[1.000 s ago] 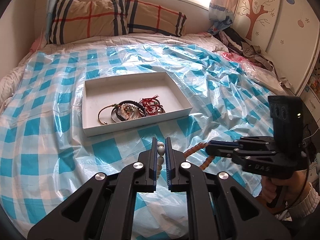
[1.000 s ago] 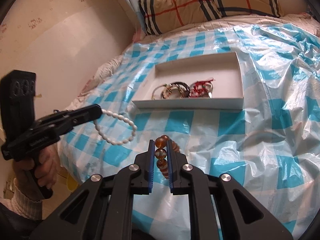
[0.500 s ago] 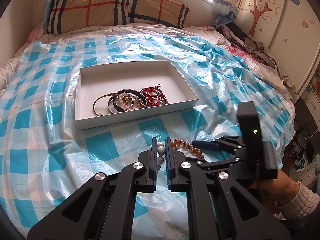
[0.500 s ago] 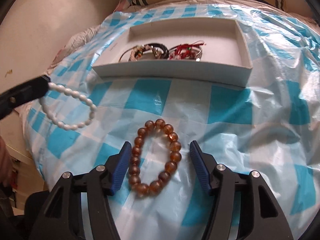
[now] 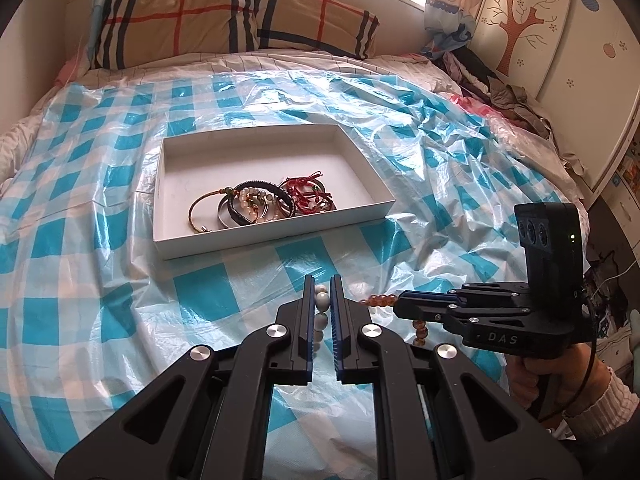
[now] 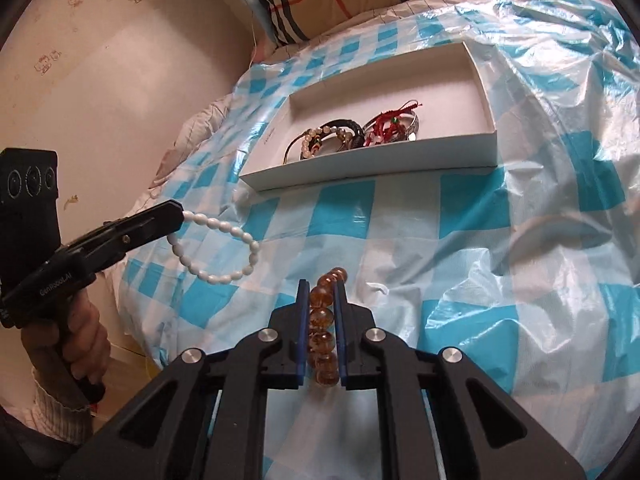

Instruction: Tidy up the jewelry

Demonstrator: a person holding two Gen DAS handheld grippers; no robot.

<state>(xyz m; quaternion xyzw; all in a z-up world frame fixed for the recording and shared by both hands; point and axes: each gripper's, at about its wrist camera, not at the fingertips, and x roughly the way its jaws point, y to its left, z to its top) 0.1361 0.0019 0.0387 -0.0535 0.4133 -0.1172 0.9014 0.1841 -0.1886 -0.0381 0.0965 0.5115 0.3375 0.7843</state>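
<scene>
My left gripper (image 5: 322,284) is shut on a white bead bracelet (image 5: 321,303), which hangs as a loop from it in the right wrist view (image 6: 224,248). My right gripper (image 6: 322,286) is shut on an amber bead bracelet (image 6: 322,320), held above the bed; its beads show beside the right gripper in the left wrist view (image 5: 380,300). A white shallow box (image 5: 276,236) lies on the bed ahead of both grippers and holds several bracelets (image 5: 260,204), also seen in the right wrist view (image 6: 352,134).
The bed is covered by a crinkled blue-and-white checked plastic sheet (image 5: 100,280). Plaid pillows (image 5: 224,16) lie at the head. A wardrobe (image 5: 560,40) and a pile of clothes (image 5: 500,84) are on the right, a wall (image 6: 100,80) on the left.
Half a second ago my right gripper was open over the amber bracelet lying on the sheet; now it has shut on it and lifted it. My left gripper still holds the white bracelet.
</scene>
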